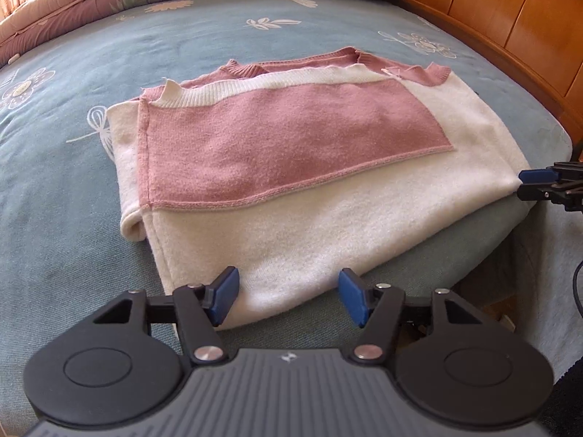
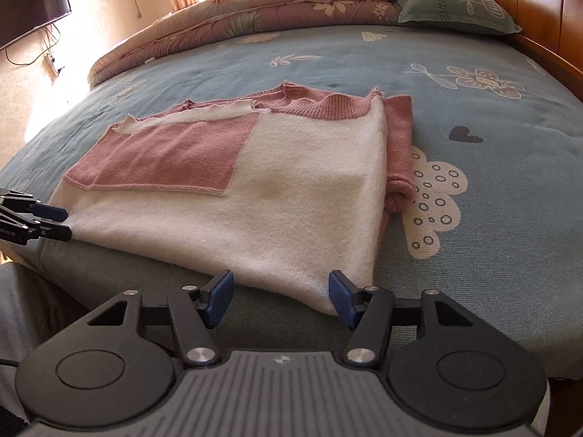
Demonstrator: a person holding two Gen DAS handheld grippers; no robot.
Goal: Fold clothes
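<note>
Left wrist view: sweater (image 1: 291, 189) lay partly folded near the bed (image 1: 54, 200) edge. Left claw (image 1: 289, 296) and right claw (image 2: 280, 296) gaped, gripping nothing, hem corners between pads. Next, likely: pinch both corners, fold away.

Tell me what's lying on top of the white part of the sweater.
A pink panel, edged by a white ribbed band, lies folded across the white sweater body. A rolled pink sleeve shows beside it. Whatever lies under these layers is covered.

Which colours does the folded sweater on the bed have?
The sweater is cream white with dusty pink panels and pink ribbed edges; the left wrist view shows it best.
</note>
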